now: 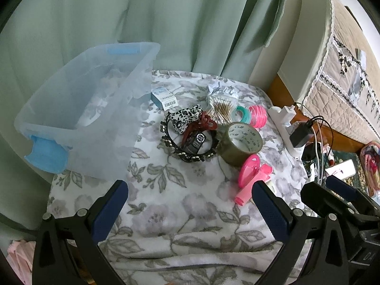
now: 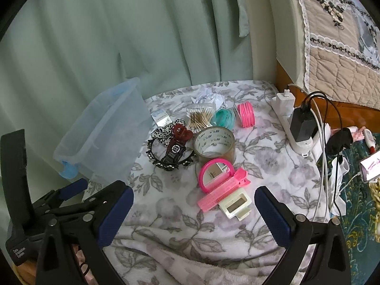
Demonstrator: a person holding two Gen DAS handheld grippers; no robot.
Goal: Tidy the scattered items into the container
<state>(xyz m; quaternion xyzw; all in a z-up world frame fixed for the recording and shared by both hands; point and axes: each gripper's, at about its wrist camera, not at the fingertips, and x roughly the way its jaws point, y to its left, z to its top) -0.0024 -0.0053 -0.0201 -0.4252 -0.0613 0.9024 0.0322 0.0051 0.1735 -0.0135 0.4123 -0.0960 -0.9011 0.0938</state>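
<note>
Blanket (image 1: 190,209): your floral work surface, spreading under everything you see.
Container (image 1: 78,109): your clear bin with blue handles stands upright at ten o'clock of the pile, nothing visible inside it.
Power strip (image 2: 288,123): lies at three o'clock of the pile, with a black charger plugged in.
Tape roll (image 2: 215,146): brown, at the pile's centre, touching the headband (image 1: 190,147) at its nine o'clock.
Pink mirror (image 2: 213,173): at six o'clock of the tape, a pink comb clip (image 2: 223,190) lying across it.
Cotton swabs (image 2: 198,118): bagged, at twelve o'clock of the tape.
Hair ties: teal coil (image 2: 224,118) just beside pink coil (image 2: 247,115).
Left gripper (image 1: 190,204): you hold it released, jaws wide apart, gripping nothing, above bare blanket.
Right gripper (image 2: 193,206): also released, jaws spread, the comb clip lying between them.
</note>
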